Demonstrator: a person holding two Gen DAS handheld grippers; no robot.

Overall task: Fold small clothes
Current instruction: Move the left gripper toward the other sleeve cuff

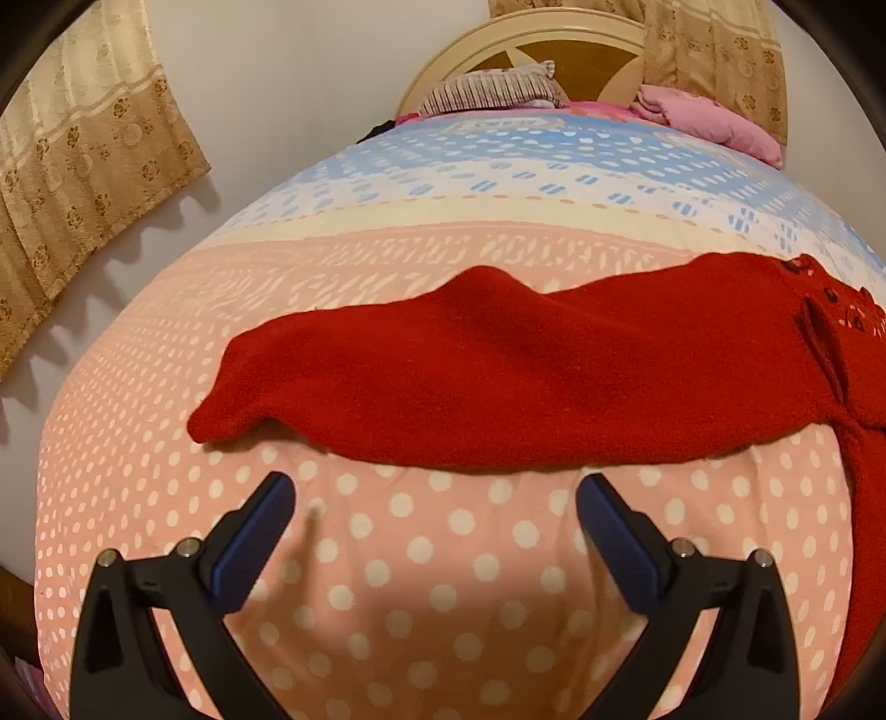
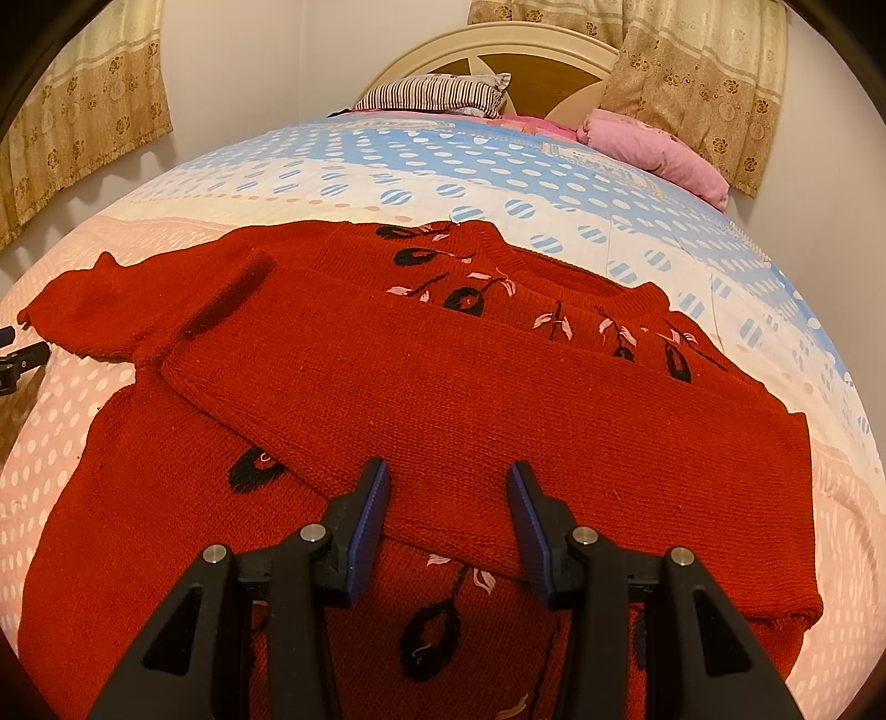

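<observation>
Across the middle of both wrist views, we are looking at a red knitted sweater (image 2: 443, 387) lying on a bed (image 1: 387, 581) with a polka-dot cover, pink near the cameras and blue toward the headboard (image 2: 487, 50). We are holding the right gripper (image 2: 447, 482) over the sweater at the lower centre of its frame, its jaws standing partly apart; whether its pads are touching the knit, we cannot tell. One sleeve (image 2: 498, 443) is lying folded across the sweater's body, above black and pink flower patterns. We are holding the left gripper (image 1: 434, 495) at the bottom of its frame, jaws wide apart and gripping nothing, just short of the other sleeve (image 1: 443, 376), which is stretching across the bedcover. A striped pillow (image 2: 432, 94) and a pink bundle (image 2: 659, 149) are resting near the headboard, with curtains (image 1: 83, 166) hanging at the upper corners.
</observation>
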